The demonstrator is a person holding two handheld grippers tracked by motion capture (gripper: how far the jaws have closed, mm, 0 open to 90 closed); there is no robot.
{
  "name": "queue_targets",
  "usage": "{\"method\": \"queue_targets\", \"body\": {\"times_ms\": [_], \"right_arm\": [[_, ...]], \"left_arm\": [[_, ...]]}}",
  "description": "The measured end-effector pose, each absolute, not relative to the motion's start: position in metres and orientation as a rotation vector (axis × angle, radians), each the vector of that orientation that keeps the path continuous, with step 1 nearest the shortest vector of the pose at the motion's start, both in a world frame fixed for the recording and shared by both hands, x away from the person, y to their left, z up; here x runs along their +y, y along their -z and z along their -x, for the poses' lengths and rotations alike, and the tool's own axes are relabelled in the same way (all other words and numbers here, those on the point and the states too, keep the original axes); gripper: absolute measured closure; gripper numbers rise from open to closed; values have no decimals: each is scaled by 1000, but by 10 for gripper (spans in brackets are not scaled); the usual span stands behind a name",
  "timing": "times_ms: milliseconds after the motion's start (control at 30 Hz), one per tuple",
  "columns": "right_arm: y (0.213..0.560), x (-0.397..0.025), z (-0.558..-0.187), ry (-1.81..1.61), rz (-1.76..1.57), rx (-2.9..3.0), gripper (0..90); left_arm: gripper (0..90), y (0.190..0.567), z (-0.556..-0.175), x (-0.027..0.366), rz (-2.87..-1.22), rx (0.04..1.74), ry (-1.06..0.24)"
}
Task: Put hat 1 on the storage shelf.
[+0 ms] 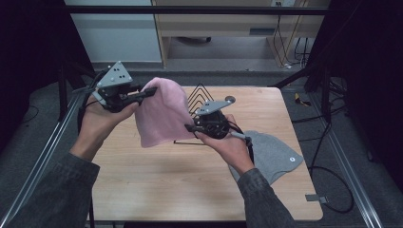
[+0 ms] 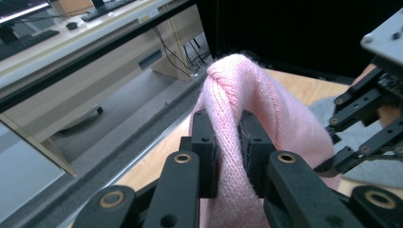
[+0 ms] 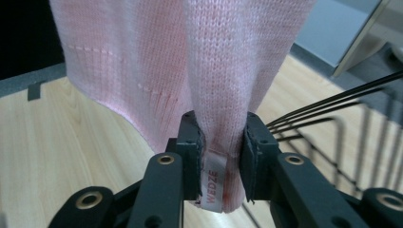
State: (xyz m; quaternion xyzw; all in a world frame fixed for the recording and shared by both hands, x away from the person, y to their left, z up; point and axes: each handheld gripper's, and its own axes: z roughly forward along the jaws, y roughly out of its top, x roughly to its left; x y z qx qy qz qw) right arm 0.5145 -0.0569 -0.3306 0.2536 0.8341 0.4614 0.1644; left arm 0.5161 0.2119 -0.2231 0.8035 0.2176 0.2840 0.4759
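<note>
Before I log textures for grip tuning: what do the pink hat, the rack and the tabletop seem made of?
Pink beanie: soft knit yarn, matte, visible stitch rows; fibre unclear. Wire rack: thin black rods, probably coated metal. Table: pale wood-grain top, smooth, possibly laminate.

The pink beanie hides part of the wire rack.

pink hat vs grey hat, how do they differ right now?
The pink hat is held up off the table; the grey hat lies flat on it. The left gripper and right gripper both pinch the pink hat; the grey hat is untouched. Both look like soft beanies.
</note>
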Motion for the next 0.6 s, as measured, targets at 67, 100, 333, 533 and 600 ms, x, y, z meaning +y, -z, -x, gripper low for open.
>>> {"method": "queue_targets", "body": {"times_ms": [67, 100, 333, 533, 600], "right_arm": [[323, -60, -518, -1312, -727, 2370, 737], [319, -62, -521, -1313, -734, 2365, 738], [304, -72, -532, -1296, -736, 2359, 748], [295, -80, -542, -1293, -754, 2346, 748], [291, -83, -548, -1298, -762, 2336, 748]], "left_arm": [[792, 217, -524, 210, -1950, 529, -689], [792, 216, -526, 209, -1947, 528, -689], [790, 207, -544, 200, -1929, 523, -674], [789, 201, -558, 194, -1918, 527, -675], [789, 198, -564, 193, -1920, 530, -673]]}}
